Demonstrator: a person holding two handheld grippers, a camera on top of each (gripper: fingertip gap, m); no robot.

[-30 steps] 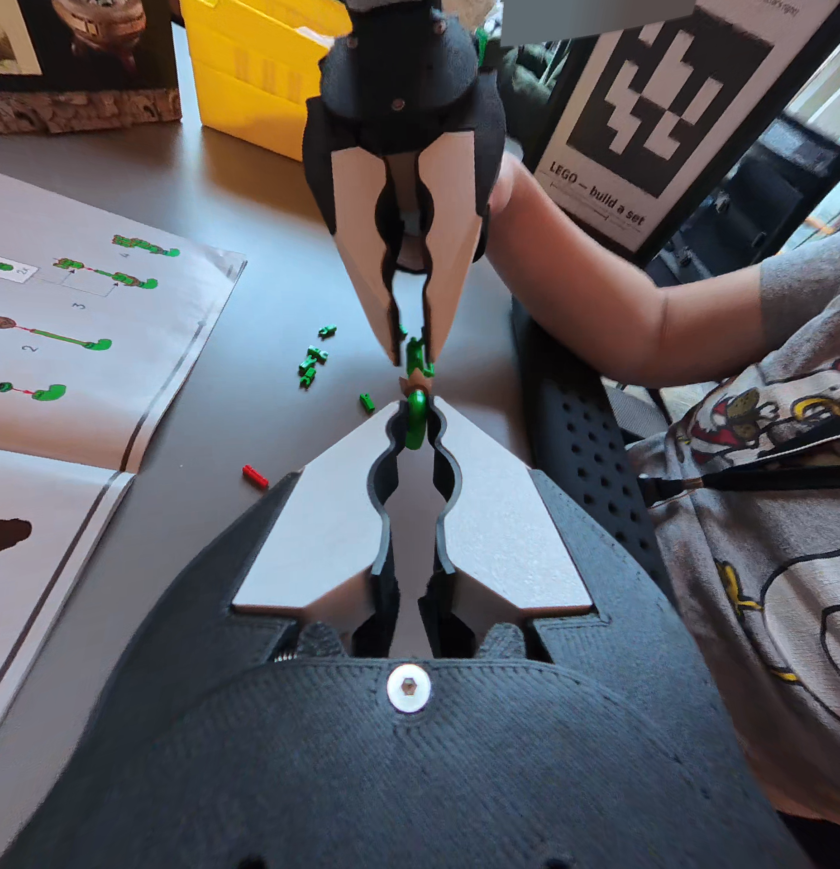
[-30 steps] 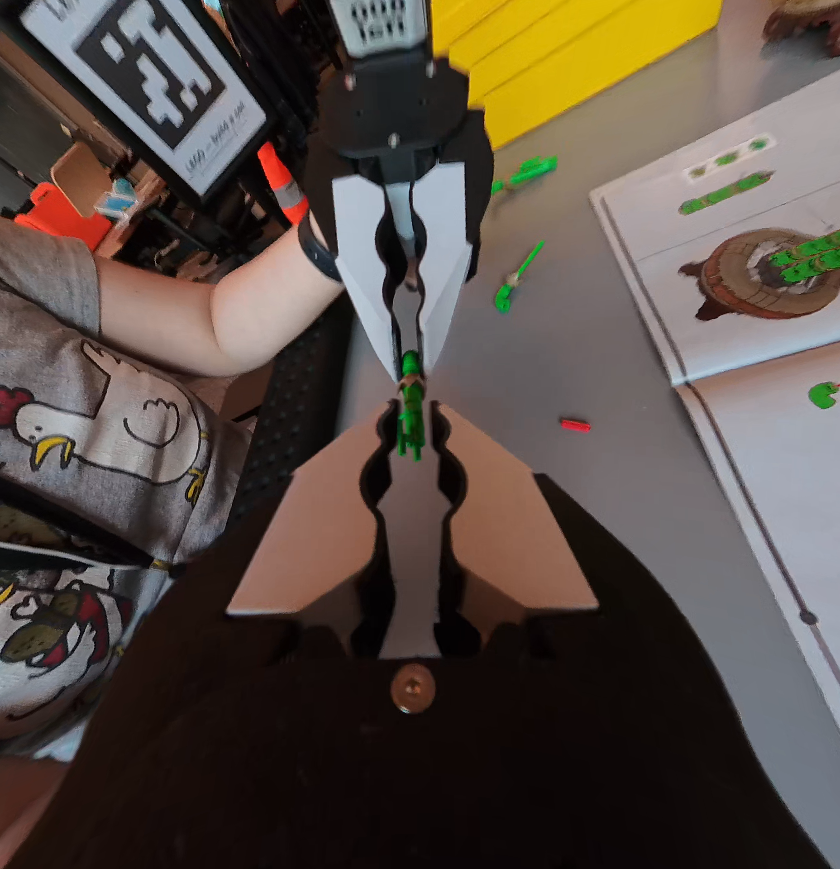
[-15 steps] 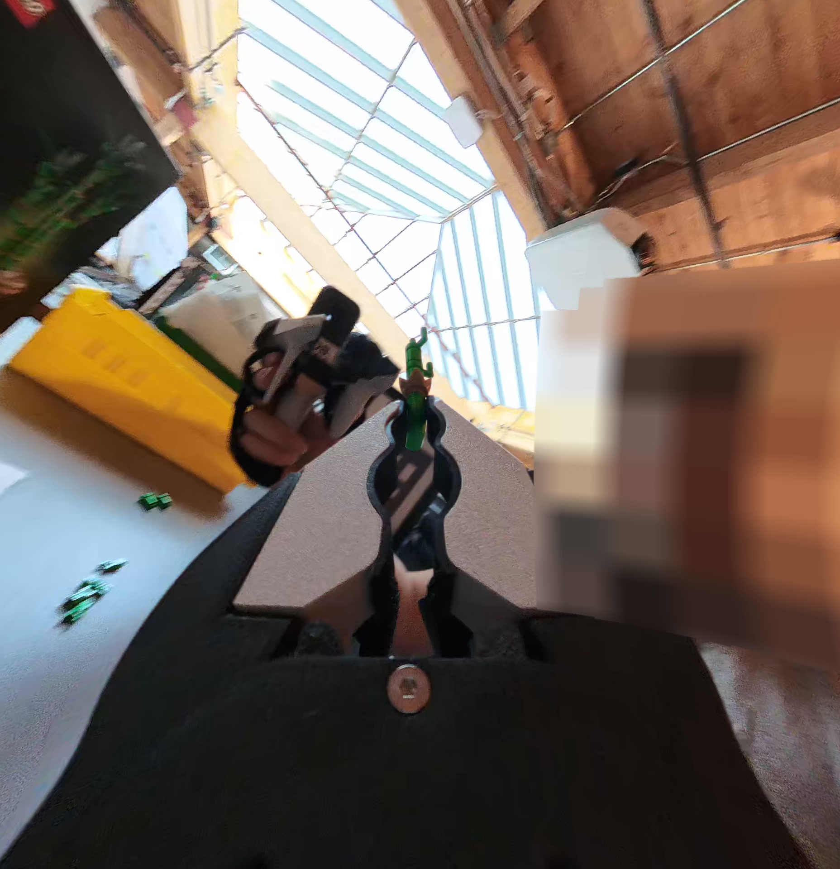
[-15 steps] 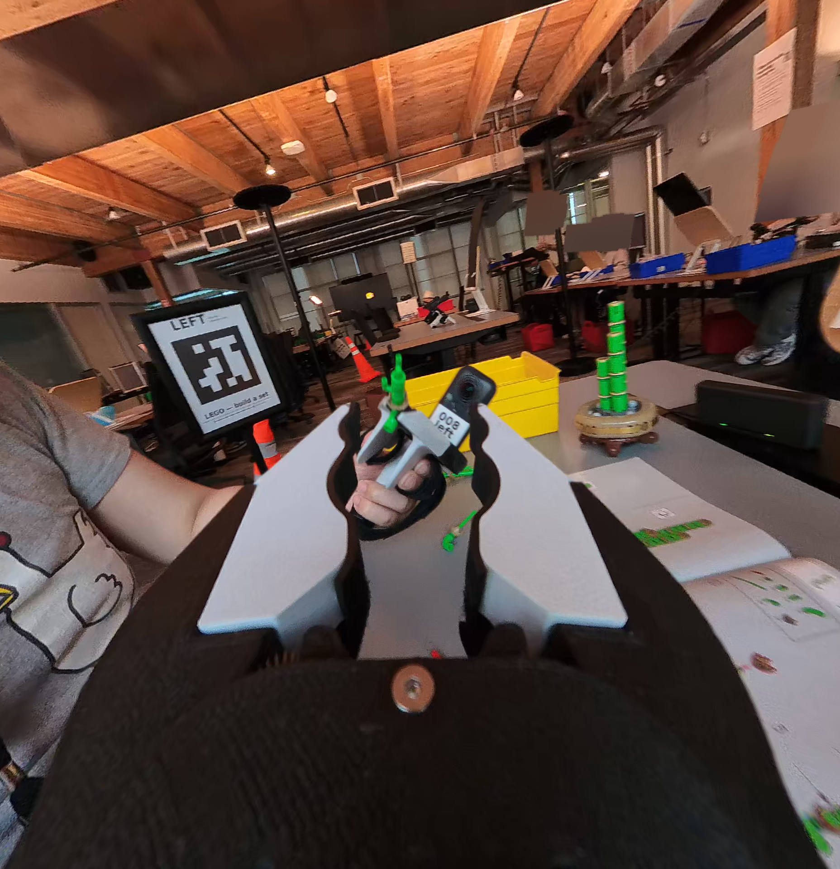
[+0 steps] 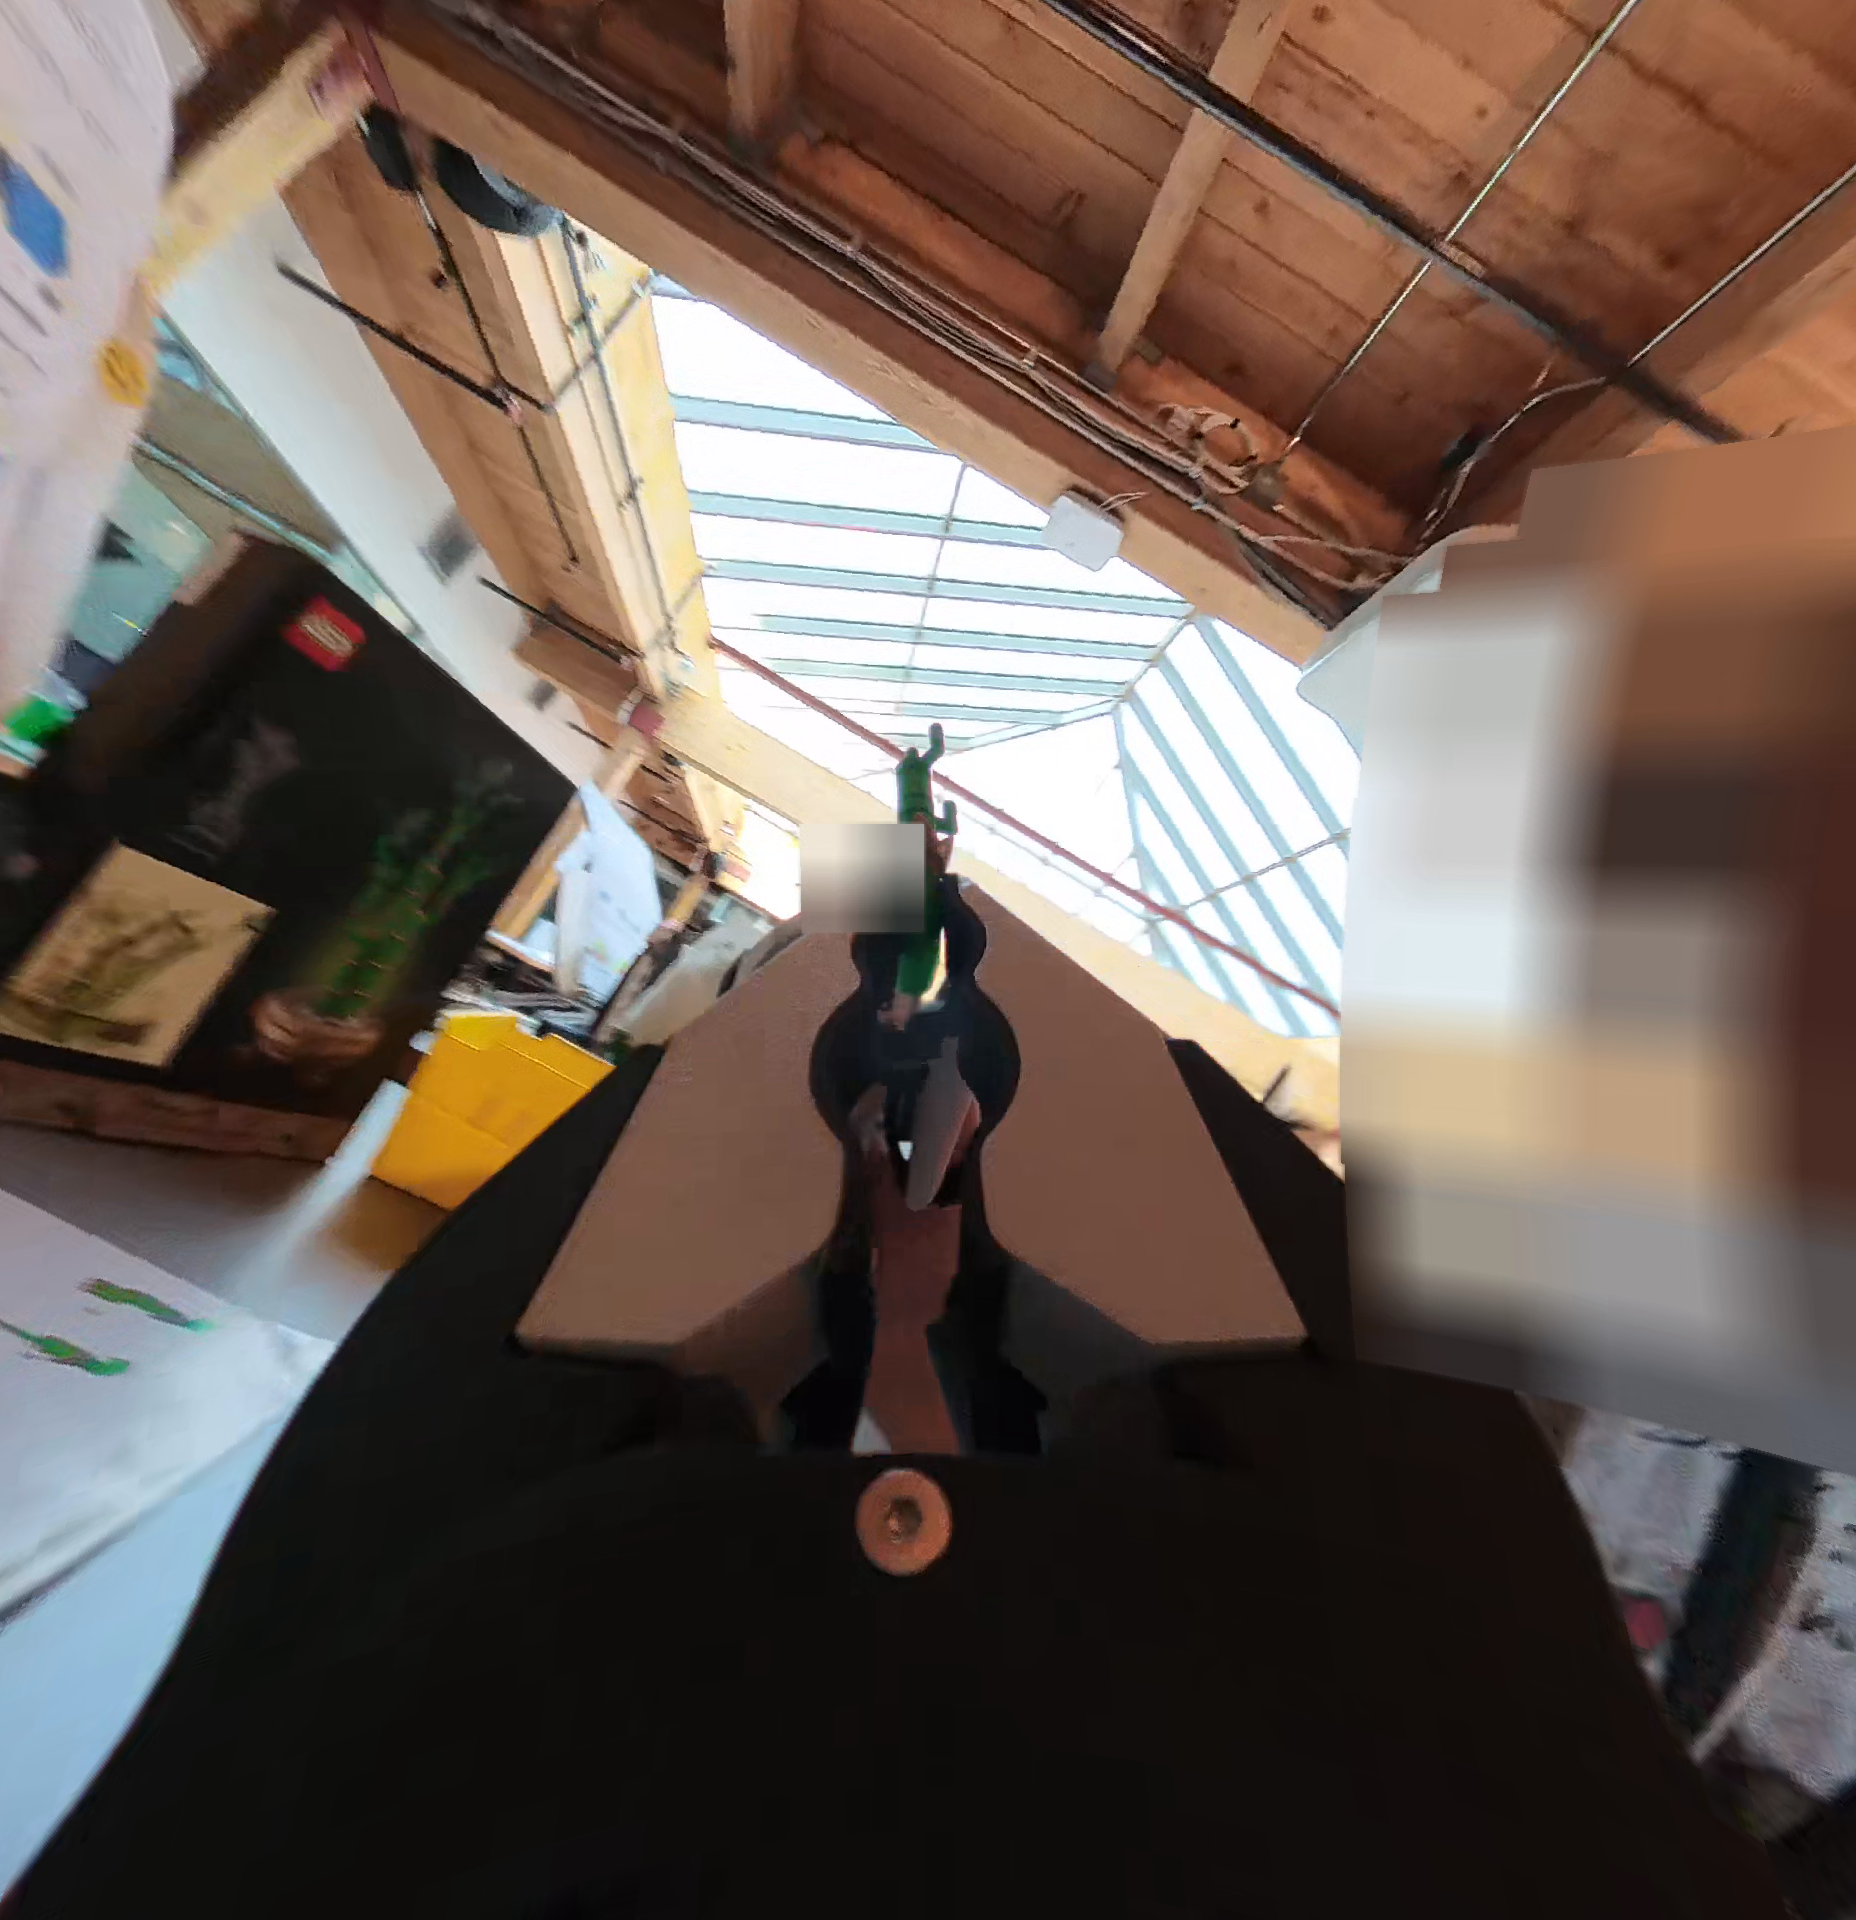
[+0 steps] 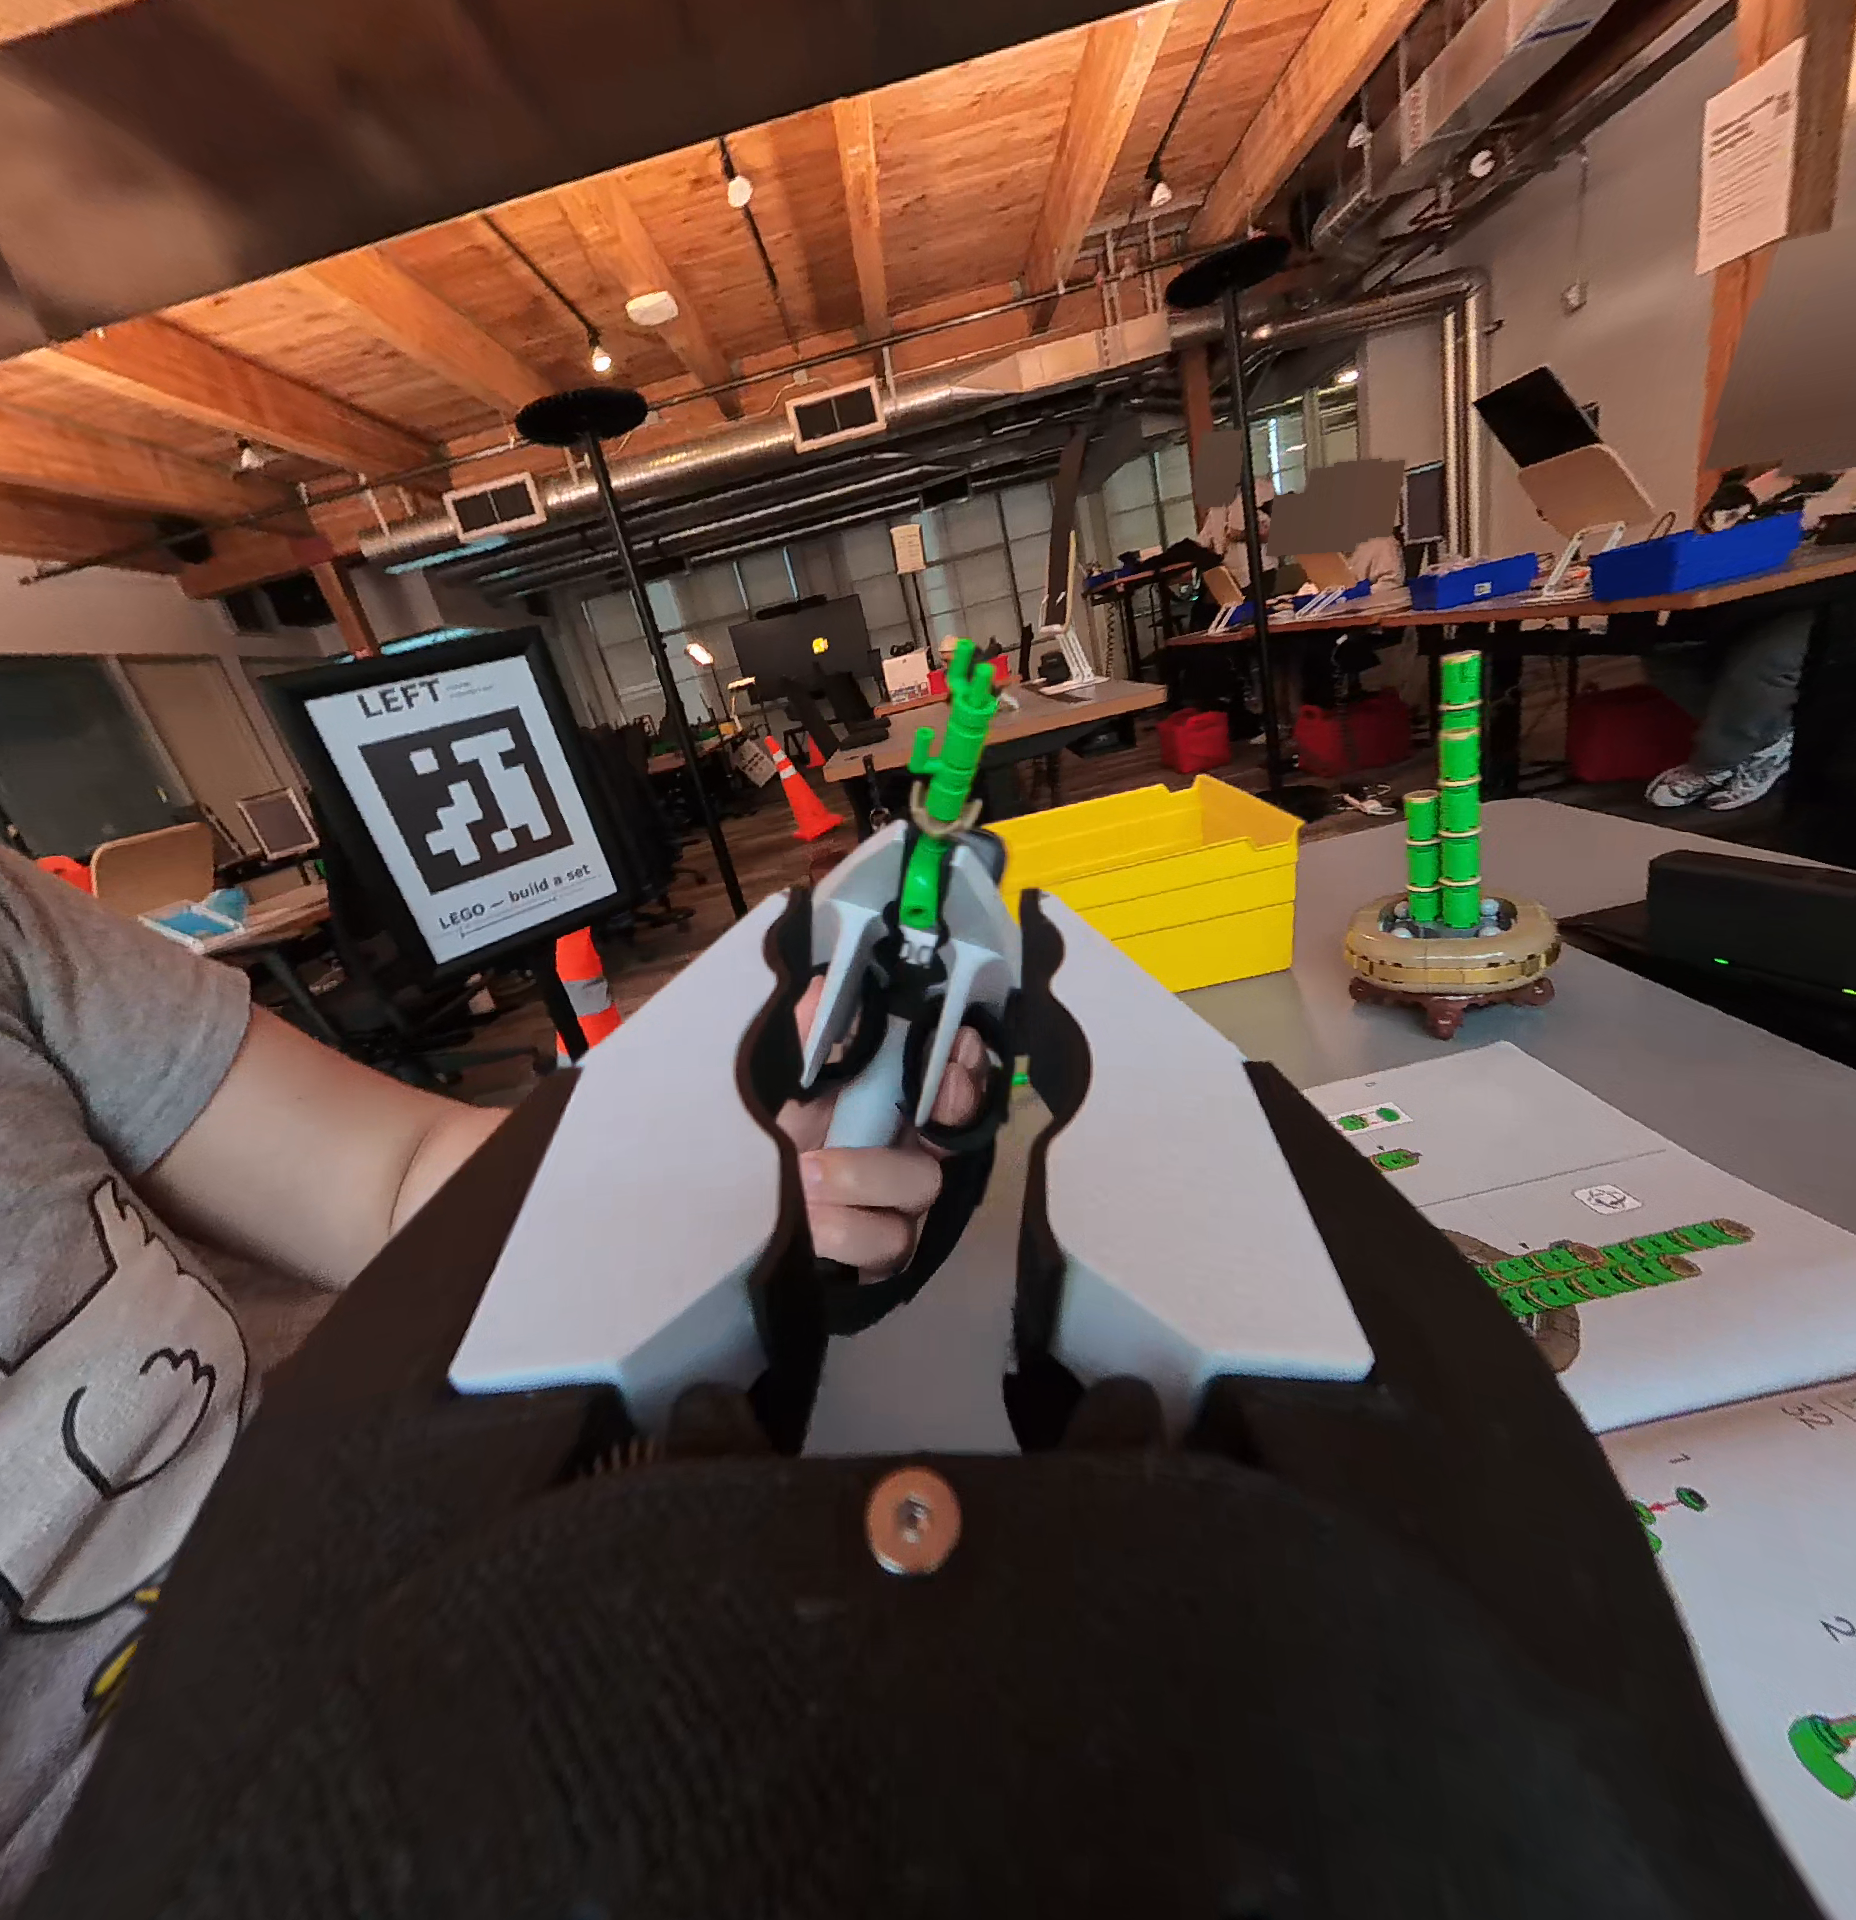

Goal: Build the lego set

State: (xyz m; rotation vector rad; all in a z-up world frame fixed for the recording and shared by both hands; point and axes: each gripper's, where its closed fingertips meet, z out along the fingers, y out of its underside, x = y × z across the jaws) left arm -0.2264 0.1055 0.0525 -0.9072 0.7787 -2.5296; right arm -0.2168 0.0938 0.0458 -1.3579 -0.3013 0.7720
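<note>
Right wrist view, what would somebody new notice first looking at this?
First, the green lego stem, held upright in the left gripper at the centre, seen through the gap between the open right gripper's fingers. Next, the green bamboo model standing on its round base, on the grey table to the right, with the yellow bins behind the grippers.

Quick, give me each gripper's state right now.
Left gripper: shut on the slender green lego stem piece with small prongs, raised off the table.
Right gripper: open, holding nothing.
</note>
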